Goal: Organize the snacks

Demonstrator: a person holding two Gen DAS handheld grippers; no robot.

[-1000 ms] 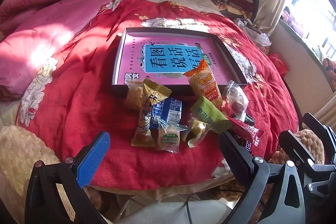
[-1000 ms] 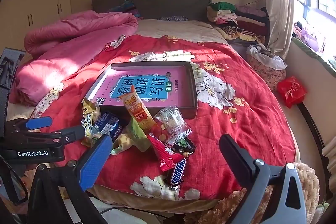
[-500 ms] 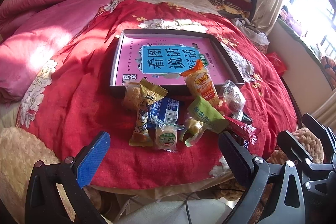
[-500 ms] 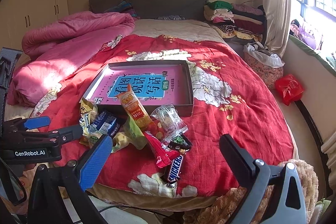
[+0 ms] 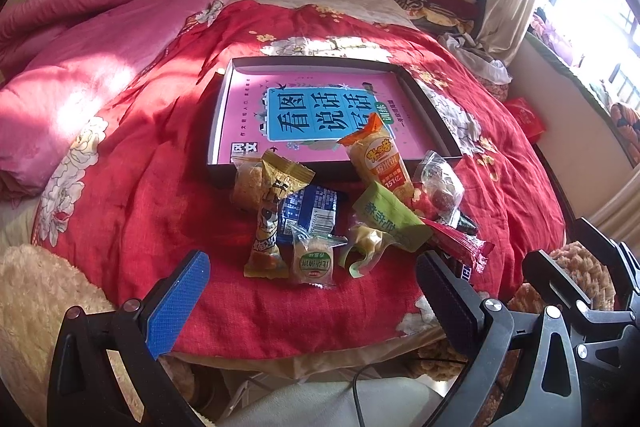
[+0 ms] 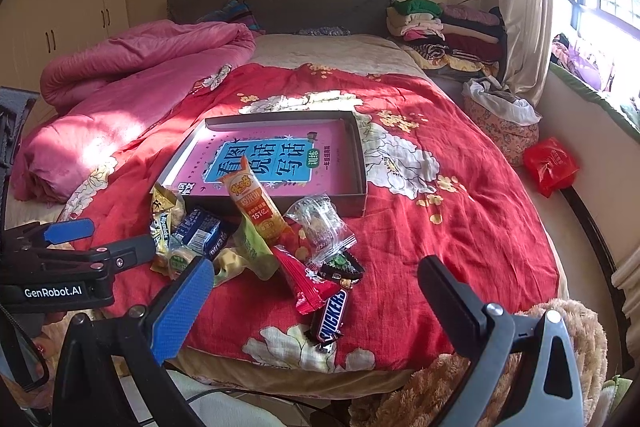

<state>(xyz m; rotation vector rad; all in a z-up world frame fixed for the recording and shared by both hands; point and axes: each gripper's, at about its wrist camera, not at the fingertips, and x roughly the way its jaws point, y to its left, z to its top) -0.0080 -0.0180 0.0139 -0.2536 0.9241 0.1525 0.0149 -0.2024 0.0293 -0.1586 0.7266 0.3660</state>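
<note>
- Left wrist view: I am holding the left gripper point(image 5: 310, 291) low at the near edge of the bed, fingers spread wide and gripping nothing. The snacks point(image 5: 352, 215) are lying in a loose pile straight ahead on the red quilt point(image 5: 132, 195), just this side of the box point(image 5: 320, 119). The cake point(image 5: 313, 261) and the yellow stick point(image 5: 267, 227) are sitting nearest, right between my fingertips' line; the stick's long axis is running away from me.
- Right wrist view: I am keeping the right gripper point(image 6: 312, 287) open just as wide, touching nothing. The Snickers point(image 6: 330, 315) is lying closest, between the fingers and just ahead, long axis pointing roughly away. The red packet point(image 6: 307, 281) is lying just beyond it. The box is sitting farther back, holding no snacks, though the orange packet point(image 6: 256, 201) is leaning over its near wall.
- Judging by this, each gripper is nearer its own side of the pile.
</note>
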